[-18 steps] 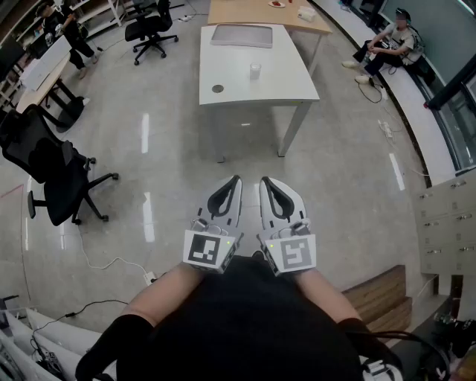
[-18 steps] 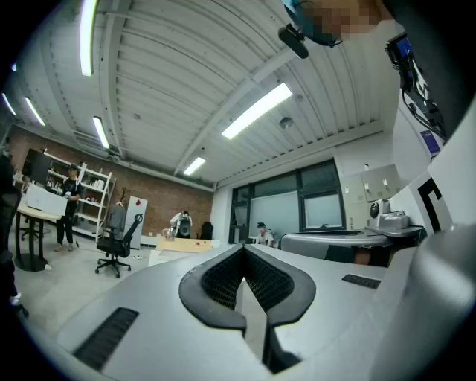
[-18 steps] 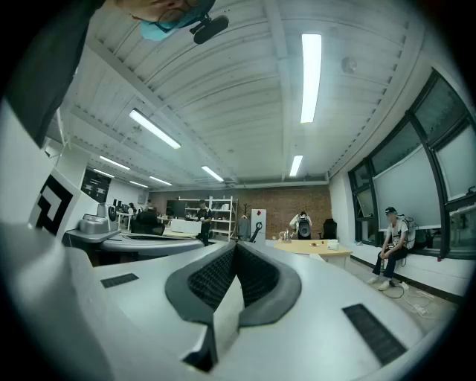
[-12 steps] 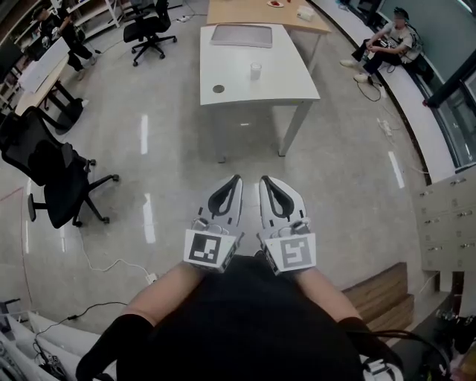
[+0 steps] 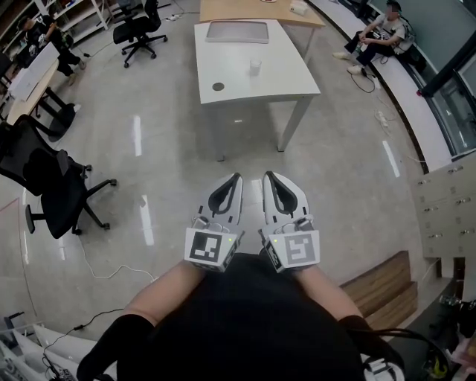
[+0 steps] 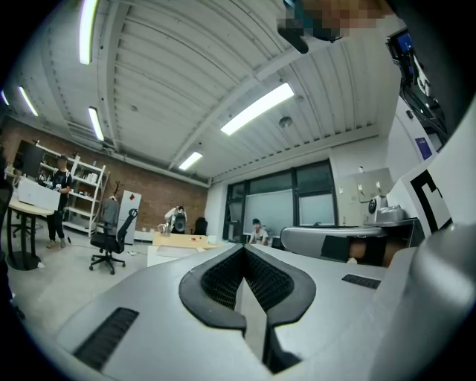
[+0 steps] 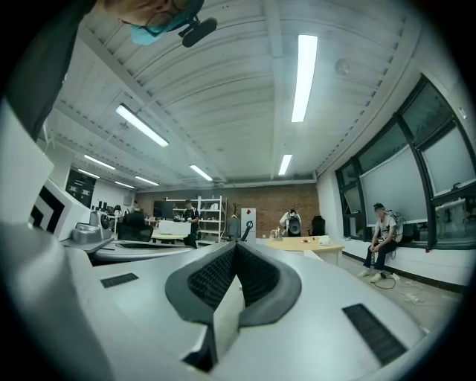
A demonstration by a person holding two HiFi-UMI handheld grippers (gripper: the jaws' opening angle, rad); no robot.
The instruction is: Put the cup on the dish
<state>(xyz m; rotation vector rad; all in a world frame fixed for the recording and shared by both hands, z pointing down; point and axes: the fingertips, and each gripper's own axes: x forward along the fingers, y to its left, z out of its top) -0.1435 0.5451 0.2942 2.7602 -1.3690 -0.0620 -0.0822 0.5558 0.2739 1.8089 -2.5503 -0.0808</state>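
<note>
A small clear cup (image 5: 255, 67) stands on the white table (image 5: 286, 78) far ahead of me. A small dark round dish (image 5: 217, 86) lies to its left on the same table, apart from it. My left gripper (image 5: 236, 179) and right gripper (image 5: 267, 177) are held side by side over the floor, close to my body and well short of the table. Both are shut with nothing between their jaws. In the left gripper view the left gripper (image 6: 244, 250) has its tips together. The right gripper view shows the right gripper (image 7: 235, 245) the same way.
A grey flat slab (image 5: 238, 31) lies at the table's far end, with a wooden table (image 5: 245, 9) behind. Black office chairs (image 5: 56, 197) stand at the left. A person sits at the upper right (image 5: 379, 33). Cables (image 5: 111, 264) run over the floor. A wooden bench (image 5: 379, 294) stands at the lower right.
The head view has shifted slightly, so the room sits a little differently in the picture. Both grippers keep their place side by side and stay shut.
</note>
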